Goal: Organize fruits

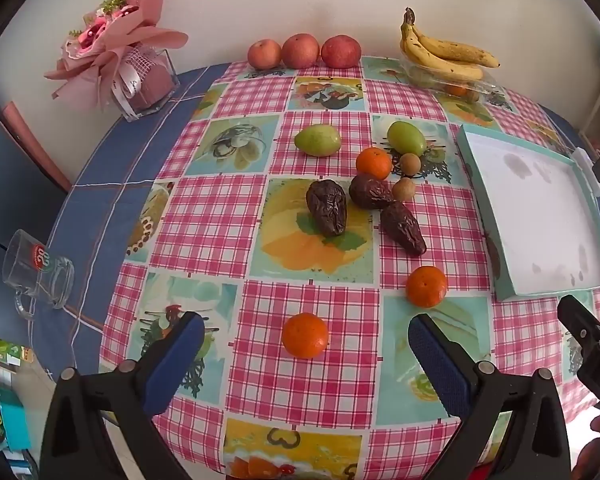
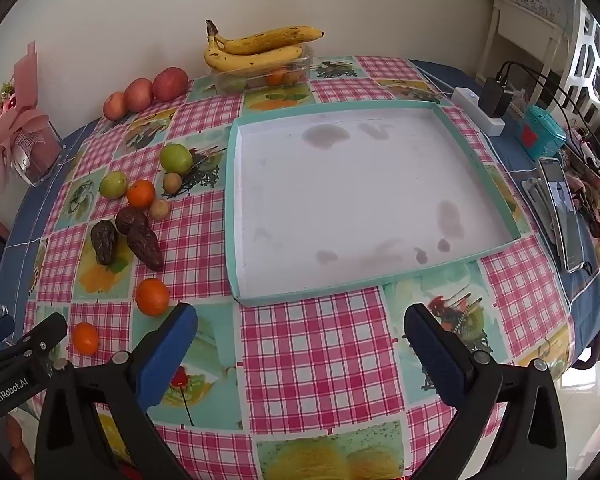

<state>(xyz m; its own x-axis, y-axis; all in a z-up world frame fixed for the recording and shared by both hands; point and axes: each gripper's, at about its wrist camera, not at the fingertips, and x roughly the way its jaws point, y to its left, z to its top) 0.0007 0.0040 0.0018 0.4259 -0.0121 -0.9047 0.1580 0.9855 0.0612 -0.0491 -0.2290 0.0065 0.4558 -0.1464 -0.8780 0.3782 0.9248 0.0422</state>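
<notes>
1. The tabletop (image 1: 204,216) wears a glossy oilcloth of pink gingham squares and printed fruit panels, laid over a blue cloth that shows at the left and far edges.
2. Loose fruit lies in a cluster left of a shallow square tray (image 2: 496,196), whose rim is teal and whose white floor is matt and blotched with grey stains; nothing lies in it.
3. Three wrinkled, dark brown dates (image 1: 326,207) sit at the middle of the cluster, two of them touching.
4. Two smooth green oval fruits (image 1: 317,140) lie farther back, with two small round tan fruits (image 1: 410,163) and one dimpled orange tangerine (image 1: 374,163) between them and the dates.
5. Two more tangerines lie nearer: one (image 1: 426,286) close to the tray's near left corner, the other (image 1: 305,335) nearest of all.
6. By the far wall stand three red apples (image 1: 302,50) in a row and spotted yellow bananas (image 2: 256,50) on top of a clear plastic tub.
7. The left hand-held gripper (image 1: 306,354) hovers with its blue ribbed pads spread wide, the nearest tangerine lying just beyond and between them, untouched.
8. The right hand-held gripper (image 2: 300,340) is equally wide apart, gripping nothing, above the cloth in front of the tray's near rim.
</notes>
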